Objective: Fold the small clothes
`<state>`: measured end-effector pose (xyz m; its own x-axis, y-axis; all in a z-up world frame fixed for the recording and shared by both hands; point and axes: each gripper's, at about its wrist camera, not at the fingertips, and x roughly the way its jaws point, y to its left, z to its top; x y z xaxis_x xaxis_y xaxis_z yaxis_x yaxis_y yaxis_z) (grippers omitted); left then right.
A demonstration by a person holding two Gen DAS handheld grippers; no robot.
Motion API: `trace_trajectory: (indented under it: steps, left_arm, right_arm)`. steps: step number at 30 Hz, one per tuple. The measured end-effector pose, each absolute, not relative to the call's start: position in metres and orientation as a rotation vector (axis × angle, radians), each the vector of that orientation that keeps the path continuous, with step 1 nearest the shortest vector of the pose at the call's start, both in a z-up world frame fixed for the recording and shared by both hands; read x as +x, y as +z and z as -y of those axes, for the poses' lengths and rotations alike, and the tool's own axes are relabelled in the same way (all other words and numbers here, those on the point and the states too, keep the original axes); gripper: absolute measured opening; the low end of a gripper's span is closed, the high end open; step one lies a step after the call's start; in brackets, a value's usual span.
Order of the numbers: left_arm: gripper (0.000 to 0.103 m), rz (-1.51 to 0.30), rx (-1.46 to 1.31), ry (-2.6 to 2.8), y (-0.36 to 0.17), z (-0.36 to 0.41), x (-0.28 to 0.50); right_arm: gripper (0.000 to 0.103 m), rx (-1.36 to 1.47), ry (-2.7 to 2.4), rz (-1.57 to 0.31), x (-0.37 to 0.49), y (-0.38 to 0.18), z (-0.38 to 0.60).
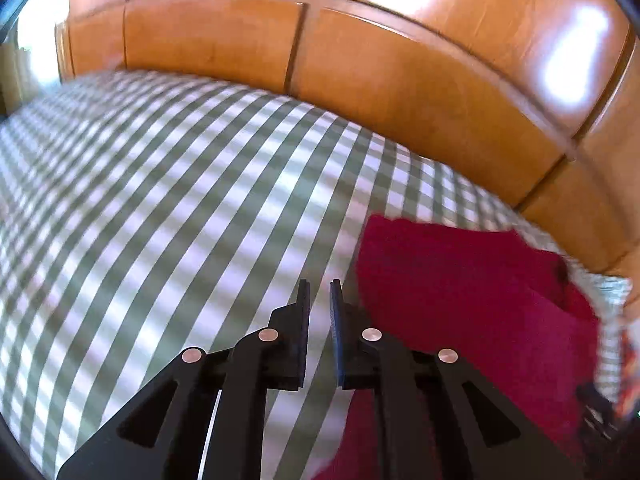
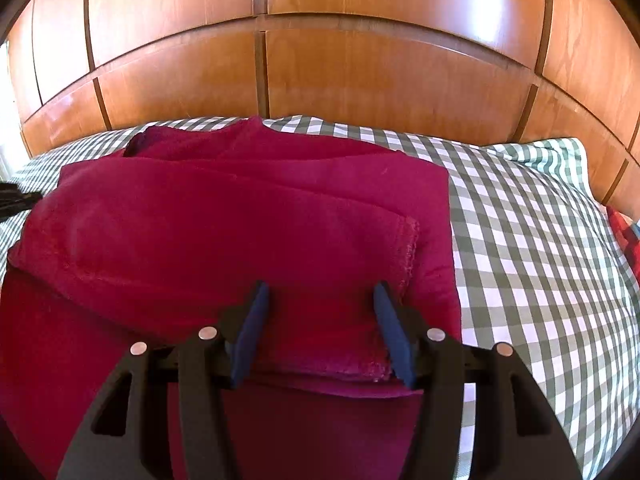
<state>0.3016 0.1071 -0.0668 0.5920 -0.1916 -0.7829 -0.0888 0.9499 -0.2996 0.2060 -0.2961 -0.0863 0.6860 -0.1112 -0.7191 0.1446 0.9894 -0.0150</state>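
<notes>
Left wrist view: the left gripper point(image 1: 319, 286) hangs over a green-and-white checked bedsheet point(image 1: 168, 200), its two dark fingers drawn almost together with only a thin slit between the tips and nothing caught there. The red garment point(image 1: 460, 280) lies just to the right of the fingers, flat on the sheet; its lower part runs under the gripper's black frame and out of the bottom edge, so its full outline cannot be seen. Behind the bed stands a glossy wooden wardrobe point(image 1: 360, 80) with panel seams and bright window glare. The whole picture is smeared by motion, and the dark and patterned bits at the far right edge are too blurred to name. No writing or label can be read.

Right wrist view: the right gripper point(image 2: 322, 288) has its blue-padded fingers spread apart, resting on or just above the folded red garment point(image 2: 240, 216), with a stitched hem edge lying between them; whether the pads press the cloth cannot be told. The garment is stacked in several layers on the checked bedsheet point(image 2: 540, 260). A scrap of red-patterned fabric point(image 2: 624, 232) is cut off at the right edge. The wooden wardrobe point(image 2: 360, 72) fills the background. No brand or text shows.
</notes>
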Motion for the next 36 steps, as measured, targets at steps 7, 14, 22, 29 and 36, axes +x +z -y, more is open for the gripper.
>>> trace_trajectory:
  steps: [7, 14, 22, 29, 36]
  left_arm:
    - [0.054, -1.008, -0.418, -0.290, -0.075, -0.136, 0.200]
    - [0.054, -1.039, -0.334, -0.391, -0.082, -0.119, 0.115]
    - [0.011, -1.013, -0.138, -0.373, -0.087, -0.101, 0.071]
    - [0.013, -1.005, -0.257, -0.356, -0.092, -0.130, 0.056]
    - [0.037, -0.996, -0.253, -0.362, -0.084, -0.126, 0.027]
  right_arm:
    - [0.056, 0.047, -0.141, -0.813, 0.206, -0.082, 0.297]
    - [0.082, 0.052, -0.131, -0.789, 0.169, -0.051, 0.280]
    - [0.085, -0.070, -0.087, -0.886, 0.106, -0.075, 0.237]
    - [0.090, 0.014, -0.092, -0.917, 0.100, -0.099, 0.251]
    - [0.090, 0.077, -0.060, -0.907, 0.077, -0.083, 0.265]
